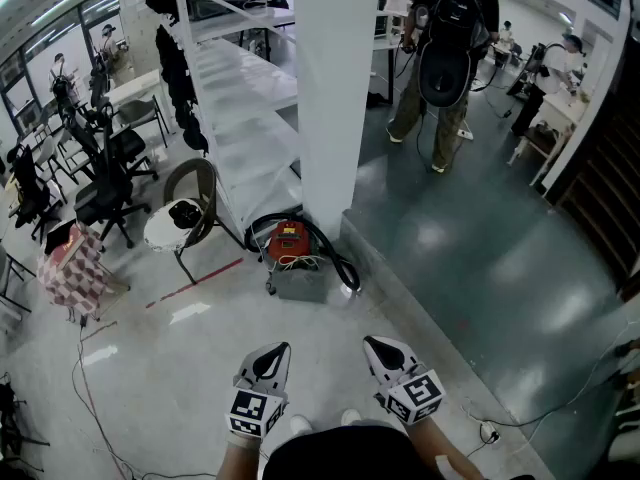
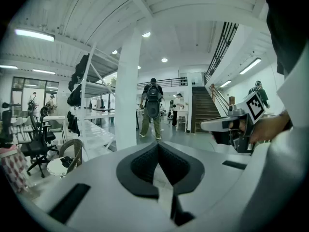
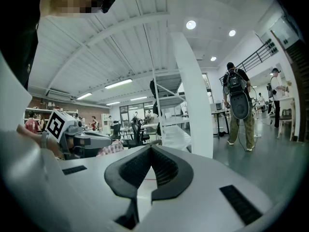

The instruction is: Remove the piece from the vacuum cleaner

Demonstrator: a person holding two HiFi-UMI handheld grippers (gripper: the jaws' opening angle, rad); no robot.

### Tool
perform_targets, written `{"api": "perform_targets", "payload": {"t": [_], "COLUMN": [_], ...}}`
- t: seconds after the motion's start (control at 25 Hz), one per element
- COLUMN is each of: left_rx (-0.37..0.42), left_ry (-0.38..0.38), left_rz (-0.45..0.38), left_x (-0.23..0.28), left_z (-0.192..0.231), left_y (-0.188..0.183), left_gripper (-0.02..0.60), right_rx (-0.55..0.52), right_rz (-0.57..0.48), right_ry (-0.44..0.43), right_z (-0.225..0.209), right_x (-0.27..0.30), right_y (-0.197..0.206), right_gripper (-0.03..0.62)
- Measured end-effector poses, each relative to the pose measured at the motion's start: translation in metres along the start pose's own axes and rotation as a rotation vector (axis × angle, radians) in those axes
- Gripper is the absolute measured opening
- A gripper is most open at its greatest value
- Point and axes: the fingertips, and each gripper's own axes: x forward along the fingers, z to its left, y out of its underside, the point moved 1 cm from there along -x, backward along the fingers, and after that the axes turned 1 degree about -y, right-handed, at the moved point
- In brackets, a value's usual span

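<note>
The vacuum cleaner [image 1: 289, 242] stands on the floor at the foot of the white pillar [image 1: 335, 98]: a red top on a grey base, with a black hose [image 1: 338, 256] looped round it. It is well ahead of both grippers. My left gripper [image 1: 271, 358] and right gripper [image 1: 384, 352] are held side by side low in the head view, both shut with nothing in them. In the left gripper view the jaws [image 2: 158, 145] meet at the tip, as they do in the right gripper view [image 3: 151, 149]. Neither gripper view shows the vacuum cleaner.
A white metal rack [image 1: 250, 118] rises left of the pillar. A chair with a round white seat [image 1: 185, 213] and a checkered bag [image 1: 72, 268] stand to the left. Cables [image 1: 95, 388] trail over the pale floor. A person with a backpack [image 1: 445, 58] stands on the dark floor beyond.
</note>
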Motion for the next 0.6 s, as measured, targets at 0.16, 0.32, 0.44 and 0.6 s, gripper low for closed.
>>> {"api": "perform_targets", "payload": {"t": [0.16,0.32,0.44,0.6], "left_rx": [-0.075,-0.098,-0.107,-0.102], "left_ry": [0.012,0.072,0.096,0.118], "left_rz": [-0.028,-0.025,-0.018,0.011], "left_x": [-0.006,-0.012,-0.020,-0.024], "left_z": [0.024,0.032,0.038,0.047], "left_y": [-0.002,0.001,0.010,0.026], "left_gripper": [0.017,0.017,0.017,0.017], "right_rx": [-0.008,0.002,0.036,0.076], "right_rz": [0.011,0.016,-0.011,-0.012], "right_ry": [0.004,0.030,0.046,0.078], "right_z": [0.016,0.025,0.032,0.040], "right_x": [0.015,0.021,0.024,0.028], "right_y": [0.002,0.005,0.006,0.015], "right_gripper": [0.028,0.027,0.028,0.028]}}
